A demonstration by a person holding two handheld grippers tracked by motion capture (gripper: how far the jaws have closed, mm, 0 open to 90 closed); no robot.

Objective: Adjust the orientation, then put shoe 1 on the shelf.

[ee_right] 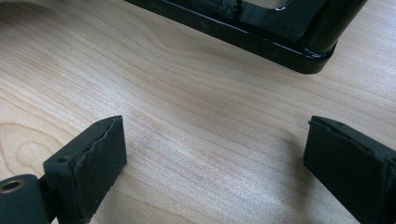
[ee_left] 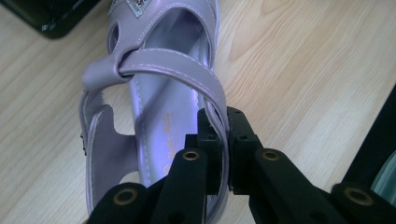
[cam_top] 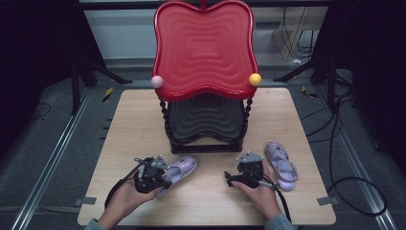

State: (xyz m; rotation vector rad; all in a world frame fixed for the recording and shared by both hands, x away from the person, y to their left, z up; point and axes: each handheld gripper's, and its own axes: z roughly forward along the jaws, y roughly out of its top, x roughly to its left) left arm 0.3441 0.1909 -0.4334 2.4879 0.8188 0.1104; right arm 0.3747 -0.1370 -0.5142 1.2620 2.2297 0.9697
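A lilac sandal (cam_top: 179, 170) lies on the wooden table in front of the rack's left side. My left gripper (cam_top: 162, 176) is shut on that sandal's side wall near the heel; in the left gripper view the pads (ee_left: 208, 135) pinch the thin lilac rim of the sandal (ee_left: 163, 93). A second lilac sandal (cam_top: 281, 164) lies at the right of the table. Just left of it my right gripper (cam_top: 234, 178) rests on the table. In the right gripper view its jaws stand wide apart, the right gripper (ee_right: 212, 154) holding nothing over bare wood.
A two-tier rack stands at the back middle, with a red wavy upper tray (cam_top: 203, 48) and a black lower tray (cam_top: 206, 117). Its black base bar (ee_right: 261, 32) lies just ahead of my right gripper. Pink (cam_top: 157, 81) and yellow (cam_top: 255, 79) knobs cap its posts. Cables trail on the floor at the right.
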